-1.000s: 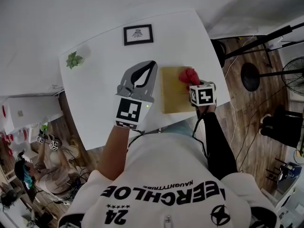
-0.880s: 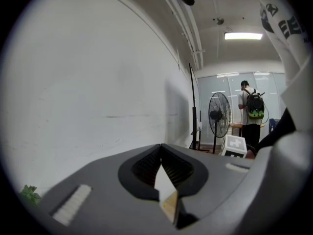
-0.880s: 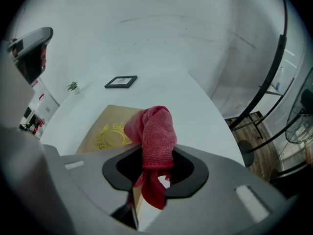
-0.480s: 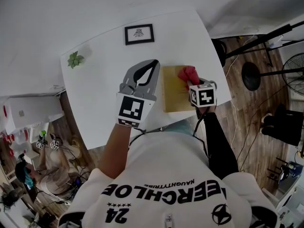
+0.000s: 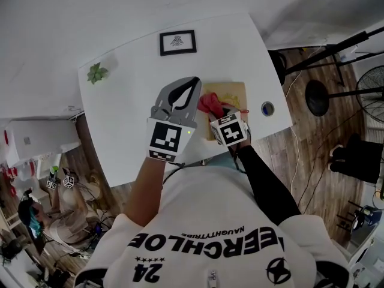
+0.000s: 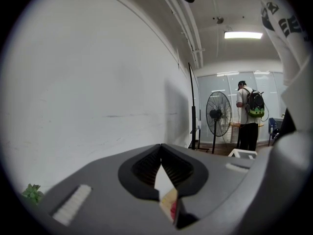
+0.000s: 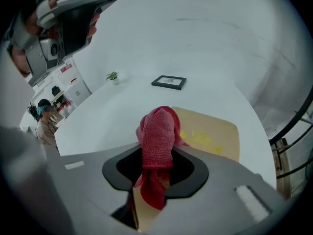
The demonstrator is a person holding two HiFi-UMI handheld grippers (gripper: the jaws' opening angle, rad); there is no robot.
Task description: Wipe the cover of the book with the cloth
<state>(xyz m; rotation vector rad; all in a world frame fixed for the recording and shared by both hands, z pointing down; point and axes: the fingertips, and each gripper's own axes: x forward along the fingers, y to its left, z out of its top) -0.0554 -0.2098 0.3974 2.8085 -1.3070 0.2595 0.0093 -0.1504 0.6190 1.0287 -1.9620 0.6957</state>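
Table (image 5: 132, 101), right tool (image 5: 212, 109) gripping cloth (image 5: 207, 102) over book (image 5: 235, 93)

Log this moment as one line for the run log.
right gripper: shut on red cloth, at left side of book | left gripper: shut, empty, left of book | phase: wiping cover

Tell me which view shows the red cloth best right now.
The right gripper view: the cloth fills its centre, clamped in the right gripper and lying on the book. In the head view the marker cube hides part of it; the left gripper view catches only a red sliver.
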